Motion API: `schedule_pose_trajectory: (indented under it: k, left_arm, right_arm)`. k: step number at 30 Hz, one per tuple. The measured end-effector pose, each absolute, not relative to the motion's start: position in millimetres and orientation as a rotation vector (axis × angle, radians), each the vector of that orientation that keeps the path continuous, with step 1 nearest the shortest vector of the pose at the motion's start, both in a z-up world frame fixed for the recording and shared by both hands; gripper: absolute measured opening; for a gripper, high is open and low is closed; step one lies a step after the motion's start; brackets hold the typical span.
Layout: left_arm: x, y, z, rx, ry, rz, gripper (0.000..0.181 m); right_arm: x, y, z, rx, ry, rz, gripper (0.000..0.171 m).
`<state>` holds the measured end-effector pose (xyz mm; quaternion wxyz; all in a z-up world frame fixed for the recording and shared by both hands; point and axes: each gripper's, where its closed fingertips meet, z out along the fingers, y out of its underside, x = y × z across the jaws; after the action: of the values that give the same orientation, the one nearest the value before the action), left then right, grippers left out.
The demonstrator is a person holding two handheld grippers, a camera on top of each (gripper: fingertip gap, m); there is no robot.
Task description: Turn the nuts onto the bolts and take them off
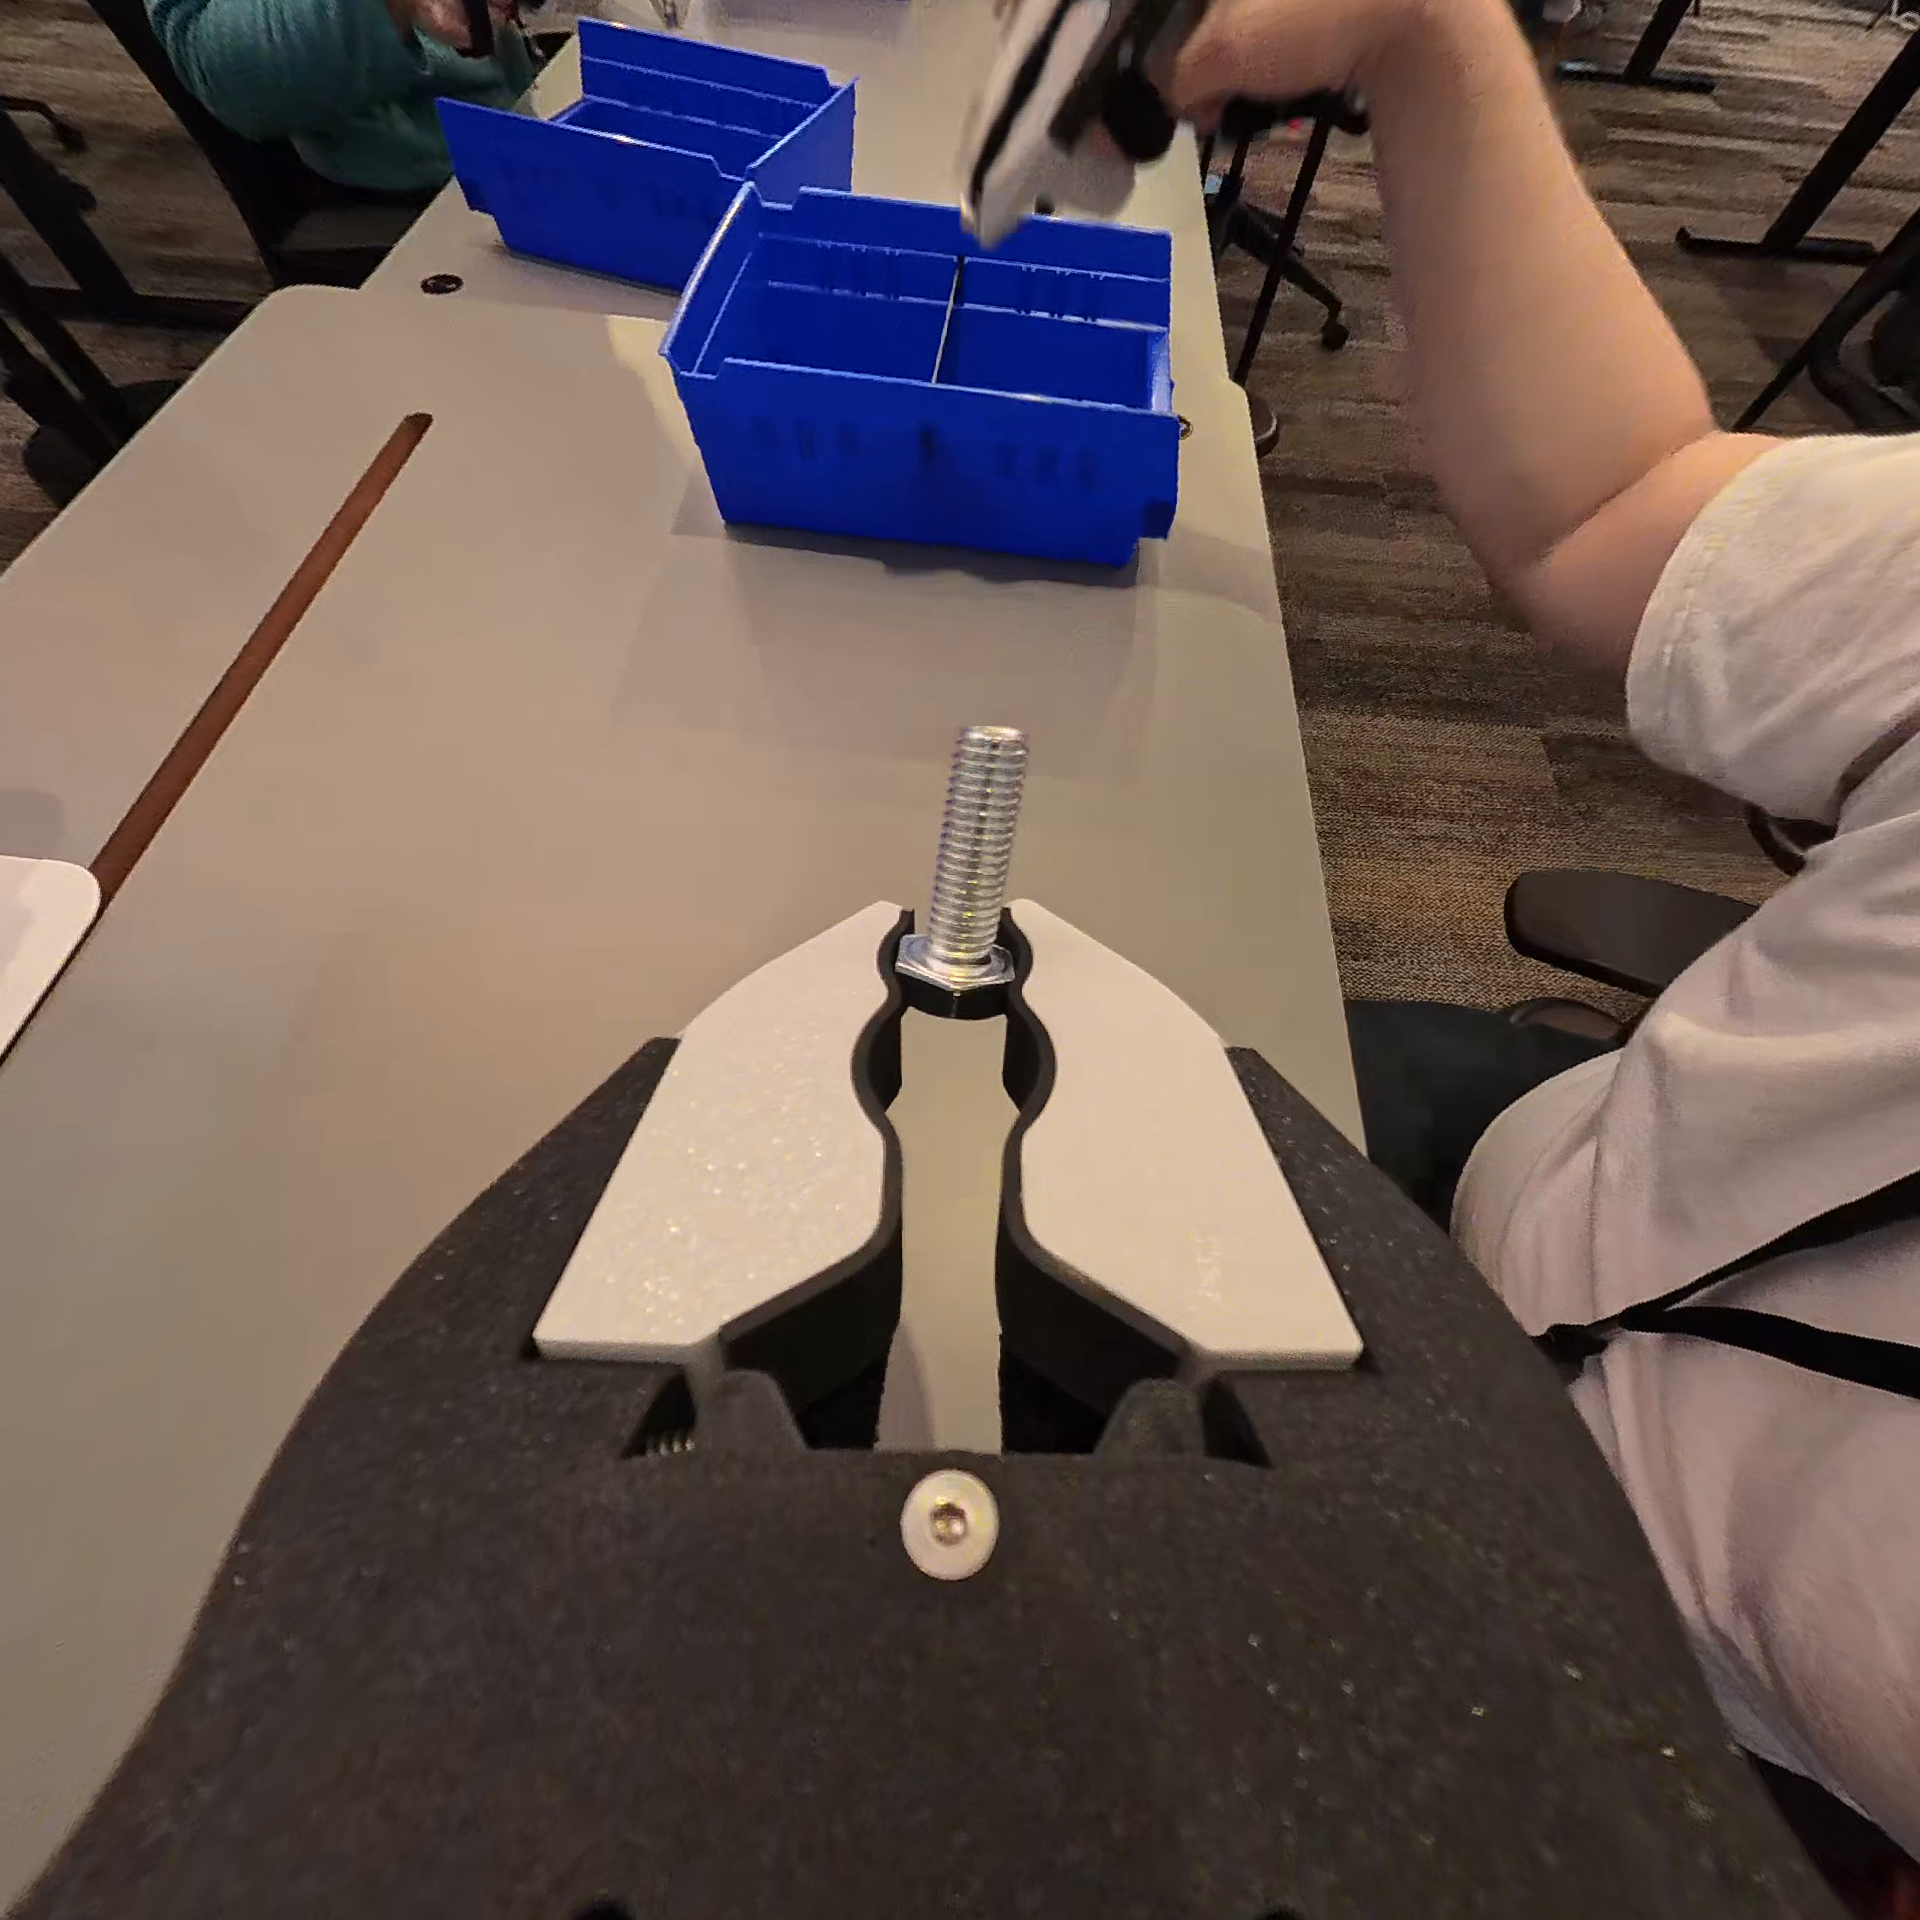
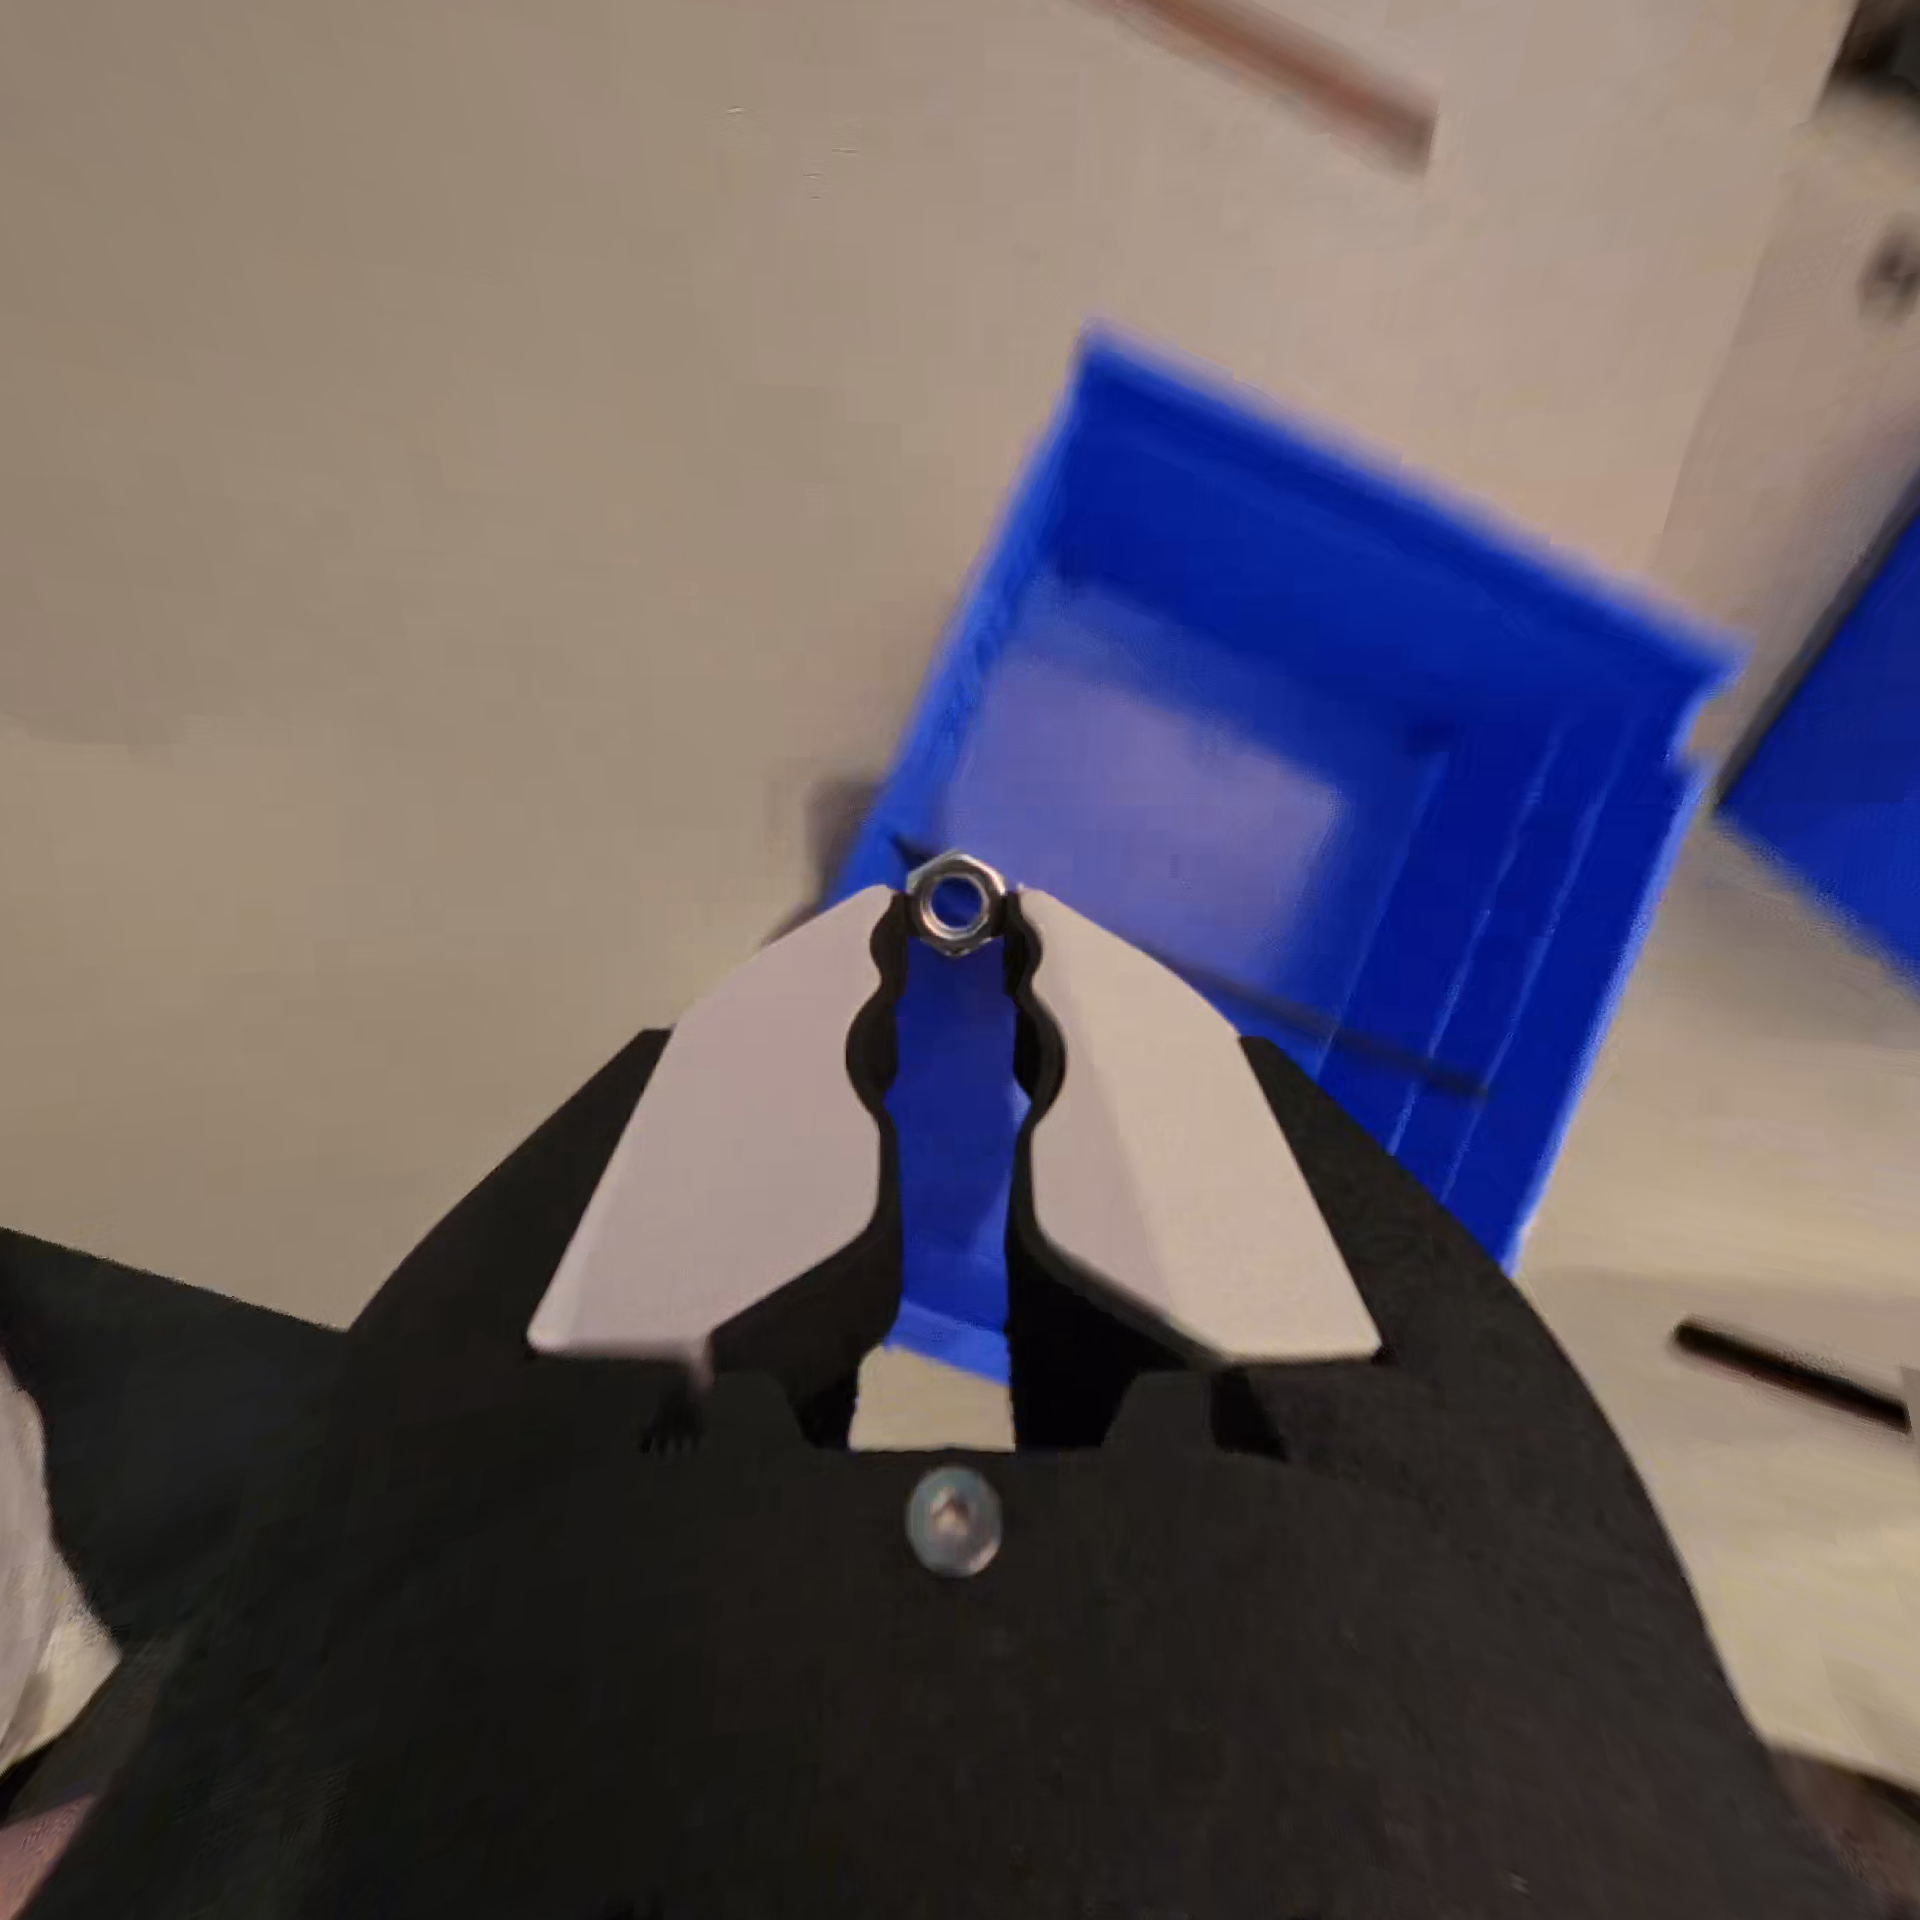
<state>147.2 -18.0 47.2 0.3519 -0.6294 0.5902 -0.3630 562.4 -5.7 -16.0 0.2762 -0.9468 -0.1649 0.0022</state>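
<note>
My left gripper (image 1: 956,961) is shut on the hex head of a silver bolt (image 1: 977,842) and holds it upright, threads pointing up, above the grey table (image 1: 520,727). My right gripper (image 2: 951,909) is shut on a small silver nut (image 2: 951,904), hole facing the camera, held above a blue divided bin (image 2: 1351,810). In the left wrist view the right gripper (image 1: 1039,125) shows blurred, high over the same bin (image 1: 935,416), held by a person's bare arm (image 1: 1507,343).
A second blue bin (image 1: 644,166) stands farther back on the table. A dark slot (image 1: 260,655) runs along the table's left side. A seated person in a white shirt (image 1: 1766,1039) is at the right edge. Another person in teal (image 1: 291,73) sits at the far left. About 40 centimetres separates my left fingertips from my right.
</note>
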Motion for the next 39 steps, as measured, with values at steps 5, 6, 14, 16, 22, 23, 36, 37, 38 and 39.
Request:
schedule_pose_trajectory:
  k: [5, 6, 14, 16, 22, 23, 36, 37, 38, 39]
  left_arm:
    - [151.9, -26.9, 48.5, -1.603, 1.553, -0.918, 0.014]
    - [152.3, -28.9, 48.6, -1.599, 1.559, -0.917, 0.014]
    - [154.5, -29.3, 46.2, -1.609, 1.562, -0.904, 0.014]
    - [155.1, -28.4, 45.1, -1.614, 1.562, -0.897, 0.014]
    - [154.5, -29.6, 45.5, -1.61, 1.565, -0.907, 0.014]
    - [154.6, -29.1, 46.8, -1.604, 1.559, -0.914, 0.014]
    - [175.8, -19.3, 71.1, -1.466, 1.388, -1.039, 0.014]
    - [175.7, -20.9, 71.1, -1.465, 1.396, -1.041, 0.014]
    - [175.3, -21.7, 72.2, -1.461, 1.395, -1.04, 0.014]
    - [174.8, -22.4, 73.4, -1.458, 1.392, -1.041, 0.015]
  right_arm:
    - [637.4, -43.4, -130.5, -2.851, -0.262, 0.065, 0.018]
    - [639.5, -46.9, -139.6, -2.862, -0.253, 0.088, 0.018]
    - [650.0, -52.4, -161.6, -2.907, -0.348, 0.016, 0.018]
    - [649.8, -52.2, -164.9, -2.917, -0.365, 0.015, 0.018]
    - [648.0, -51.4, -151.5, -2.826, -0.332, 0.042, 0.039]
    - [647.8, -50.7, -139.6, -2.786, -0.317, 0.027, 0.038]
    - [240.7, -24.2, 105.2, -1.382, -1.033, 0.694, 0.033]
    - [218.8, -23.1, 104.8, -1.345, -1.053, 0.727, 0.033]
    - [201.4, -21.4, 105.3, -1.309, -1.064, 0.751, 0.033]
    - [187.4, -20.7, 106.2, -1.272, -1.072, 0.778, 0.032]
